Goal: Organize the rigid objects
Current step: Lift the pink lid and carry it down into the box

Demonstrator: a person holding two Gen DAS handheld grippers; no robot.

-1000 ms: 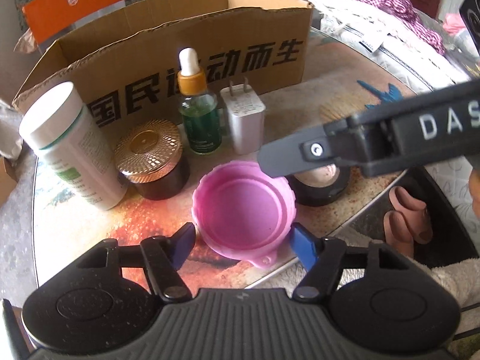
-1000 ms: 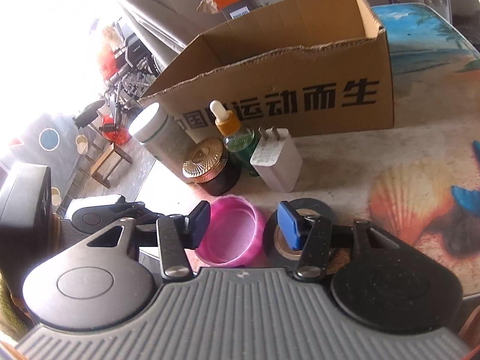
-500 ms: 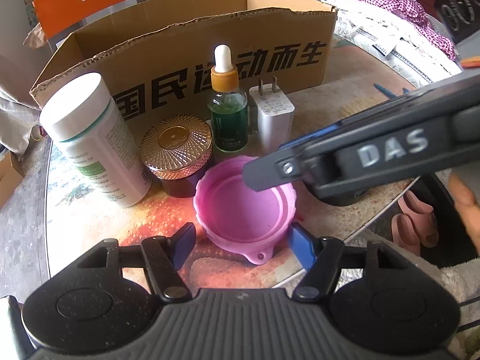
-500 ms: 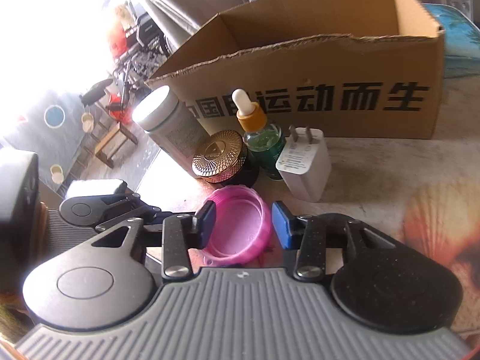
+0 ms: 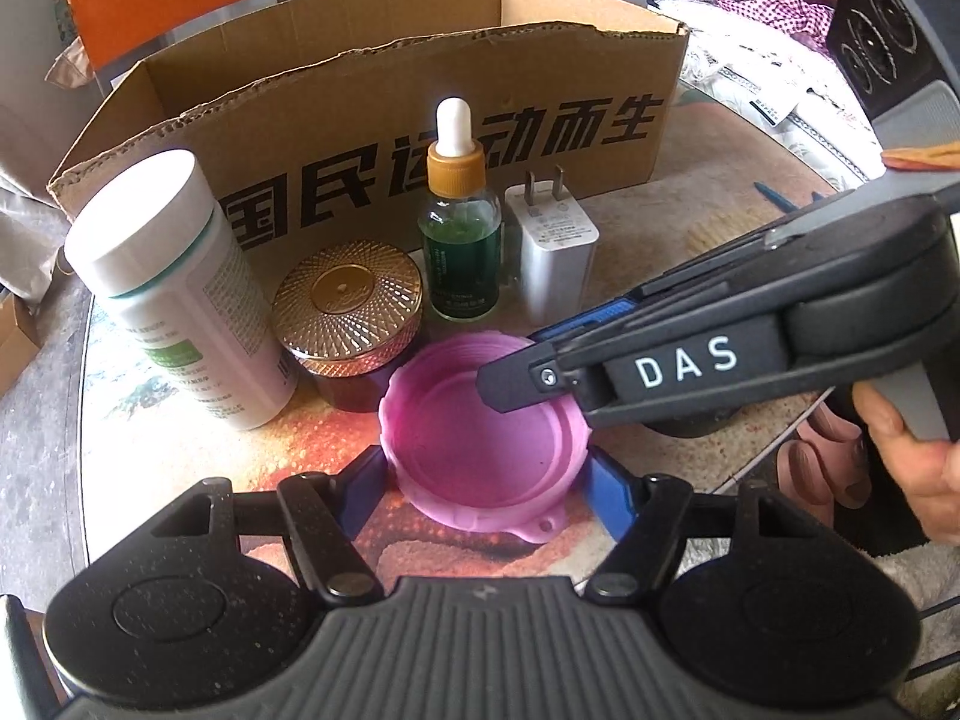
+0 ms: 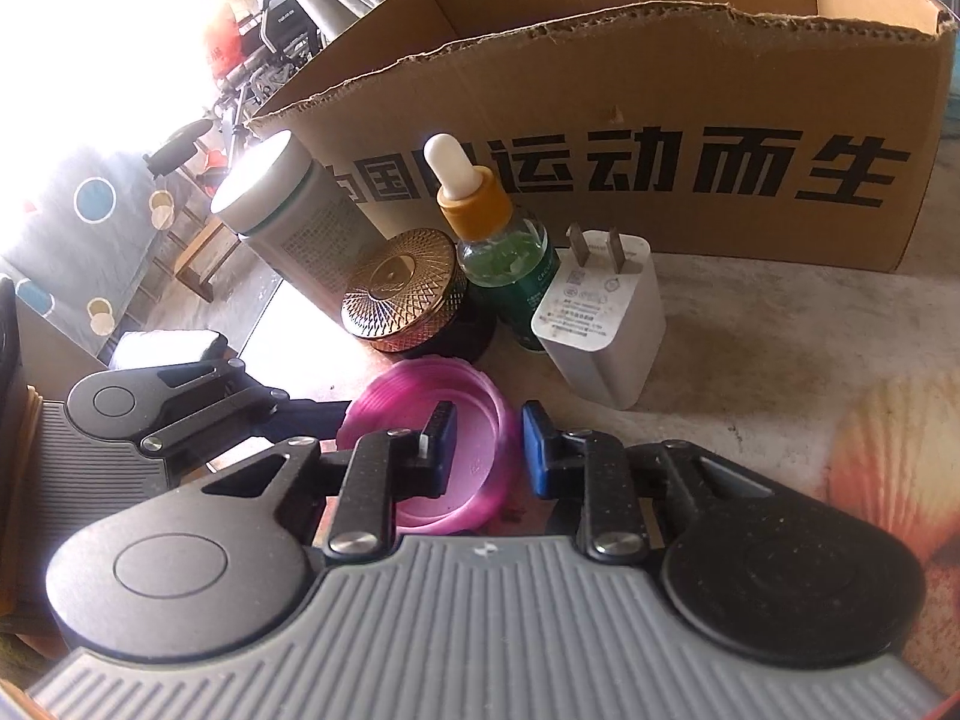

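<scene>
- Since the earlier frames the right gripper (image 6: 483, 441) has slid in over the pink bowl (image 5: 483, 438); its jaws have just been closing, one finger inside the bowl, the other outside, the right-hand wall between them. In the left wrist view its tip now hangs over the bowl's 1 o'clock rim, with the hand (image 5: 912, 468) behind it at 3 o'clock.
- The left gripper (image 5: 486, 489) has hardly shifted. Its jaws stand spread, one tip either side of the bowl's near edge; whether the pads touch the wall I cannot tell.
- Cardboard box (image 5: 384, 90), open-topped, fills the back from 10 to 2 o'clock. Likely the destination.
- White bottle (image 5: 174, 288) at the bowl's 10 o'clock, tilted by the lens or leaning; cannot tell which.
- Gold-lidded jar (image 5: 348, 306) at 11 o'clock, touching or just beside the bowl's rim.
- Pink bowl sits on the table (image 5: 138, 438) in front of the row, a small tab at its near edge.
- Dropper bottle (image 5: 459, 222) at 12 o'clock, the white charger (image 5: 555, 258) just beside it at 1 o'clock.
- Right gripper's state: nearly pressed together on the bowl wall; firm contact looks likely, not certain.
- Handling, as judged: bowl looks light, thin, soft-walled plastic or silicone. A rim pinch may flex it; take the wall low and lift gently, clear of the jar.
</scene>
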